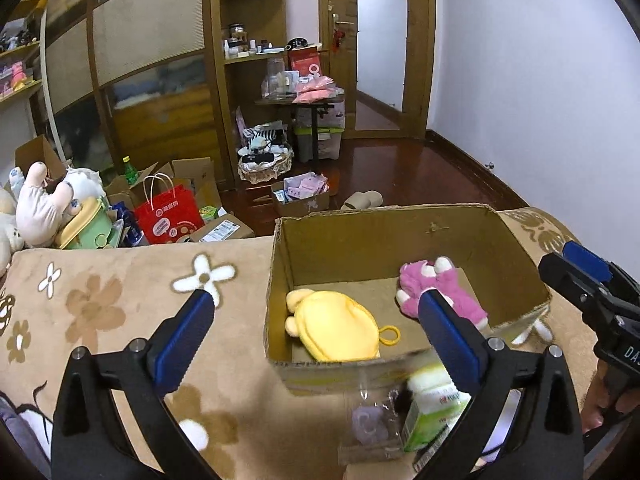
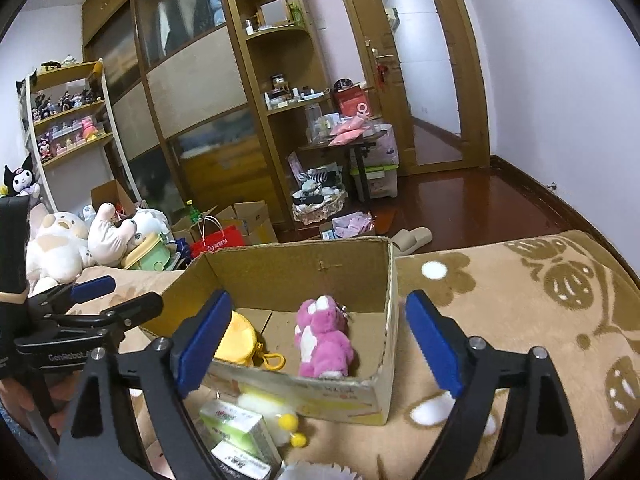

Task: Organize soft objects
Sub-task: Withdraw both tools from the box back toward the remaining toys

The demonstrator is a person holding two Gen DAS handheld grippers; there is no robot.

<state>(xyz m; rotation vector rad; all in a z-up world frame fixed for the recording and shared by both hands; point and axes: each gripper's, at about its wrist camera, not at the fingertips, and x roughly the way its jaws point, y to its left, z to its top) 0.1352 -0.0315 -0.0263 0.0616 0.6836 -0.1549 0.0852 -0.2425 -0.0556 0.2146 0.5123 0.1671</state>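
An open cardboard box (image 1: 400, 236) (image 2: 304, 264) stands on a beige flowered blanket (image 1: 112, 300) (image 2: 520, 300). Inside it lie a yellow plush pouch (image 1: 336, 326) (image 2: 238, 338) with a ring and a pink plush bear (image 1: 432, 280) (image 2: 322, 344). My left gripper (image 1: 316, 304) (image 2: 136, 291) is open in front of the box, nothing between its pads. My right gripper (image 2: 319, 300) (image 1: 568, 264) is open at the box's near wall, also empty. A white and yellow plush (image 1: 430, 380) (image 2: 272, 408) lies before the box.
Green tissue packs (image 1: 432, 416) (image 2: 236, 424) and a clear bag (image 1: 370, 428) lie by the near wall. Large plush toys (image 2: 60, 244) are heaped at the left. A red paper bag (image 1: 168, 216), cartons and a basket (image 1: 264, 168) crowd the floor beyond the blanket.
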